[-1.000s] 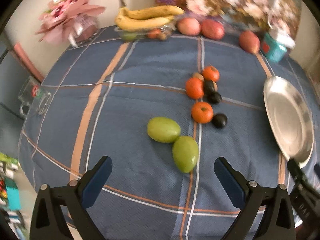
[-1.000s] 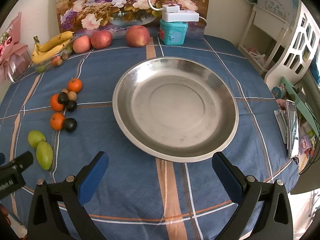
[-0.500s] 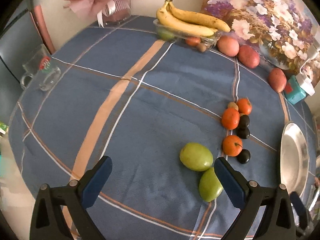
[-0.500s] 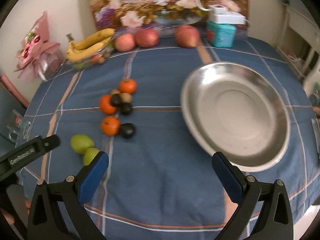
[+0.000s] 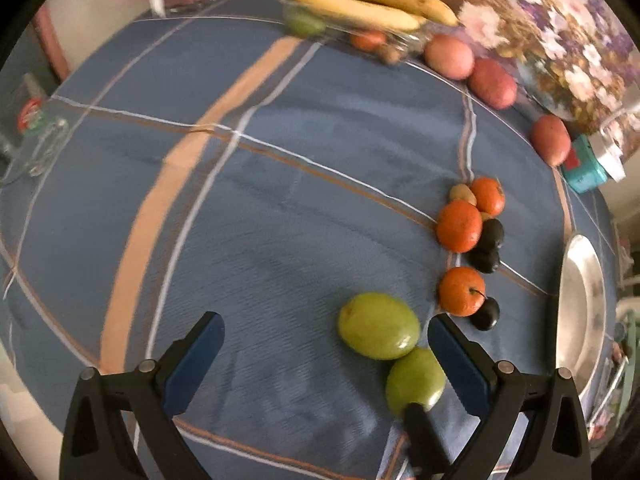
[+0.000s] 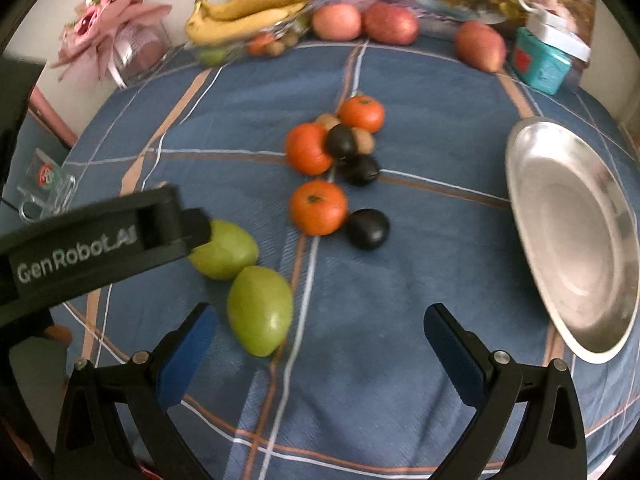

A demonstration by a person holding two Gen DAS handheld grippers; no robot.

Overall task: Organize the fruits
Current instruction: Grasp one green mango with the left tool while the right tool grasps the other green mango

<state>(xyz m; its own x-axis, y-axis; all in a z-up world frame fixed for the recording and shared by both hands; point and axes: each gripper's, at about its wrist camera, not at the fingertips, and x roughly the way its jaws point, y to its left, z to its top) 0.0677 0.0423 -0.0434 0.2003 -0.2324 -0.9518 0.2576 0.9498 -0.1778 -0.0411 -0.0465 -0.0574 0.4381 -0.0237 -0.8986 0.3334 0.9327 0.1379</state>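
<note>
A round bench (image 6: 400, 320) draped in a blue cloth crossed by orange and white stripes fills both wrist views, set against a pale wall in a domestic room. The left hand-held gripper (image 5: 324, 344) hovers low over the near part of the cloth, its blue-padded jaws spread wide and holding nothing; 2 green mangoes (image 5: 378, 331) lie touching each other just beside its right finger. The right hand-held gripper (image 6: 320, 338) is likewise wide open and empty, with the nearer mango (image 6: 260, 310) just inside its left finger. The left tool's black body, lettered "GenRobot.AI", crosses the left of the right wrist view and partly covers the farther mango (image 6: 224, 250).

Beyond the mangoes sits a loose cluster of 3 tangerines (image 6: 318, 207), dark round fruits (image 6: 367, 229) and small brown ones, all resting on the cloth. An empty steel plate (image 6: 568, 232) lies at the right, well apart from the cluster. Along the far edge stand a clear tray topped with bananas (image 6: 248, 10), 3 red apples (image 6: 390, 22), a teal box (image 6: 540, 62) and a floral painting (image 5: 552, 40) leaning on the wall. A pink bouquet (image 6: 112, 36) sits at the far left, and a glass mug (image 6: 44, 188) near the left edge.
</note>
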